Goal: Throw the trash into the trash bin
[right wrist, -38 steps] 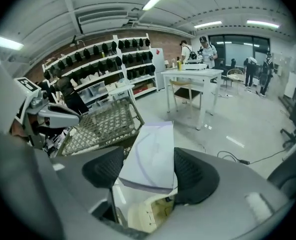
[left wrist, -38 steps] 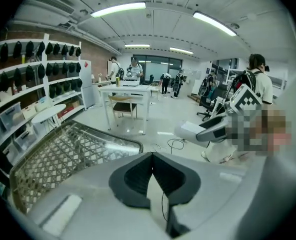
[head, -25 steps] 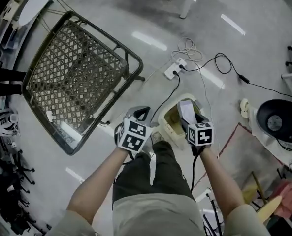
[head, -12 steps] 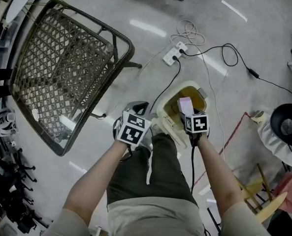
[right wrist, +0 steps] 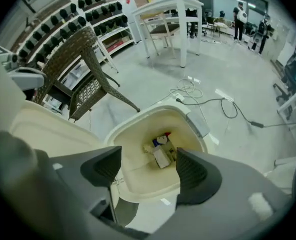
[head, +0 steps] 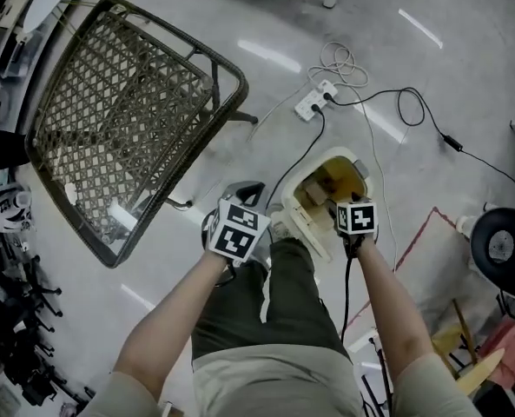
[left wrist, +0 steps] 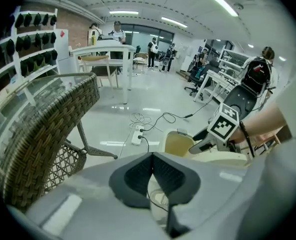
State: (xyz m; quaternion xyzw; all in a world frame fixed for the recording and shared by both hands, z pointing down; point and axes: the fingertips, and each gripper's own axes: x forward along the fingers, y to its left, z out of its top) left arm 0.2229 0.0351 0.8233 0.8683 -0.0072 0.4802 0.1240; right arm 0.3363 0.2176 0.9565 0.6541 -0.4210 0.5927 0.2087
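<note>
Head view: right gripper [head: 351, 205] over the open trash bin [head: 307, 174], pointing steeply down into it. Left gripper [head: 242, 194] just left of the bin, over the floor. Wicker chair [head: 127, 102] at upper left; power strip [head: 313, 105] beyond the bin.

Left gripper view: jaws pressed tip to tip, nothing between them. Bin ahead, slightly right.

Right gripper view: jaws wide and opening, nothing between the pads. Trash [right wrist: 160, 150] lies at the bottom of the bin, seen through the gap.
</note>
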